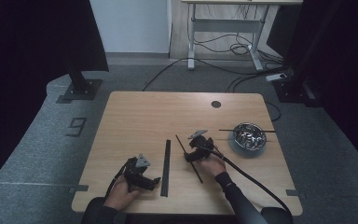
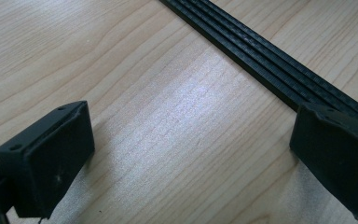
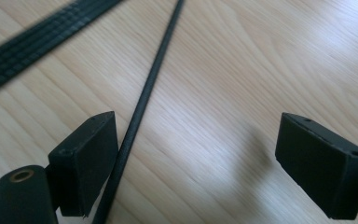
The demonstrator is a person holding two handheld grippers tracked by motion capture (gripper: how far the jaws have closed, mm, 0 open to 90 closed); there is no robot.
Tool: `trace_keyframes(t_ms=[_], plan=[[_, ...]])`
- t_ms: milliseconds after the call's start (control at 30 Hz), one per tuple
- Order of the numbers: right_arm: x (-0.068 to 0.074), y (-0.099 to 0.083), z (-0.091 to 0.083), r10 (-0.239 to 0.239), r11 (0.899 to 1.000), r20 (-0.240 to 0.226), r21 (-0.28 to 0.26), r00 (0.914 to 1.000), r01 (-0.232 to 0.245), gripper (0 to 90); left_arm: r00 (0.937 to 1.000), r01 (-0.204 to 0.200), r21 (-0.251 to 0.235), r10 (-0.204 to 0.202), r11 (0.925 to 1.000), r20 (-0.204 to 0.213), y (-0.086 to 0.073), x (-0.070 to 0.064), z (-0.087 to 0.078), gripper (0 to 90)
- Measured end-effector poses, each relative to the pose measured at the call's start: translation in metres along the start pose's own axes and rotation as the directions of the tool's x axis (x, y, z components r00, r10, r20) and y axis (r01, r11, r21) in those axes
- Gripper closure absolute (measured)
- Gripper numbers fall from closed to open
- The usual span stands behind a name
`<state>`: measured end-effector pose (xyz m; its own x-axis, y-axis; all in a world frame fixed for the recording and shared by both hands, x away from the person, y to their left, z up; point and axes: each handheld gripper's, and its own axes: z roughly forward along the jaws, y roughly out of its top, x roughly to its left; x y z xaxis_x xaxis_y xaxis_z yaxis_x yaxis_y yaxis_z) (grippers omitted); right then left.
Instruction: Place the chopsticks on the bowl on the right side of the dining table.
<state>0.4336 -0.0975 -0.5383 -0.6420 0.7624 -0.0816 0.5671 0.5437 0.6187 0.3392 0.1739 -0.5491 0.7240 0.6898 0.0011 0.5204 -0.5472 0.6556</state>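
A flat black ribbed strip (image 1: 166, 167) lies lengthwise near the middle of the wooden table (image 1: 135, 116). My left gripper (image 1: 154, 183) rests low on the table just left of the strip's near end, jaws wide open with bare wood between them; the strip (image 2: 265, 60) runs past its right pad (image 2: 338, 158). A thin black rod (image 1: 189, 159) lies slanted right of the strip. My right gripper (image 1: 189, 156) is open over that rod, and the rod (image 3: 142, 112) passes just inside its left pad (image 3: 86, 161). The strip (image 3: 32, 51) crosses the upper left there.
A shiny metal bowl (image 1: 249, 136) on a grey disc sits at the table's right, with another thin black rod (image 1: 226, 130) lying by it. A round dark cable hole (image 1: 216, 104) marks the far edge. A thick cable (image 1: 256, 182) trails from the right gripper.
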Motion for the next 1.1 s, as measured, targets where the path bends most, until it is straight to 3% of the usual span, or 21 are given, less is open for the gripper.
trace_keyframes(t_ms=[333,633,1100], plan=[[-0.026,-0.024,-0.015,0.050,0.999,0.030,0.003,0.9983,-0.050,13.1,1.0000,0.000,-0.001,0.000,1.0000,0.000,0.000,0.000,0.000,0.0],[-0.037,-0.042,-0.027,0.071,0.997,0.044,-0.008,0.9965,-0.071,13.4,1.0000,0.000,-0.001,0.000,1.0000,0.000,0.000,0.000,0.000,0.0],[-0.052,-0.064,-0.046,0.077,0.997,0.101,0.000,0.9919,-0.077,18.9,1.0000,0.000,-0.001,0.000,1.0000,0.000,0.000,0.000,0.000,0.0]])
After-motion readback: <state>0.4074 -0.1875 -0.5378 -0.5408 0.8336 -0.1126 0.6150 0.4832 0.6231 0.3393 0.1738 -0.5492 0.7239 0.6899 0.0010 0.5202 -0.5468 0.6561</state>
